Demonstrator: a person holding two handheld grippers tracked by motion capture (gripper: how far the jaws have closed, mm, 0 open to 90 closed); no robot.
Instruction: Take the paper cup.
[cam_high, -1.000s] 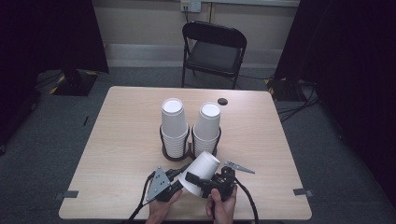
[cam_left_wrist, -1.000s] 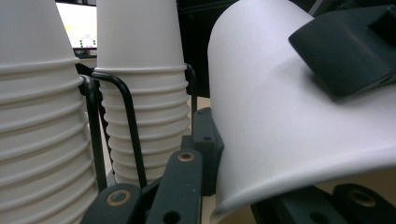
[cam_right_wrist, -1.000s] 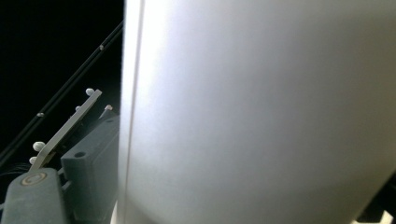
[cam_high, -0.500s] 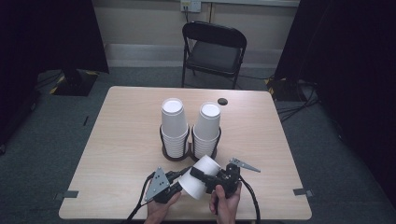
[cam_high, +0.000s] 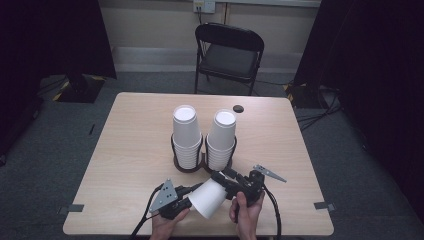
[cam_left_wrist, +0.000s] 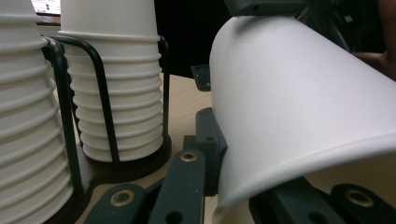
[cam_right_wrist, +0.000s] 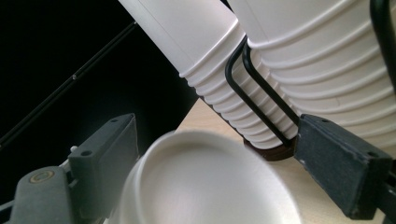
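Left gripper (cam_high: 187, 192), at the near edge of the table (cam_high: 125, 150), has its jaws pinched on the wide rim of a white paper cup (cam_high: 209, 197); the left gripper view shows the rim wall caught between them. That cup lies on its side just above the tabletop between the two hands, mouth toward the near left, base toward the far right. Right gripper (cam_high: 220, 177) has its jaws standing on either side of the cup's narrow base, and they have just been closing; in the right gripper view a gap shows between the right jaw and the base, so they are spread, not pressing. Just beyond, two stacks of cups (cam_high: 186, 132) stand upside down in a black wire holder (cam_high: 192, 165).
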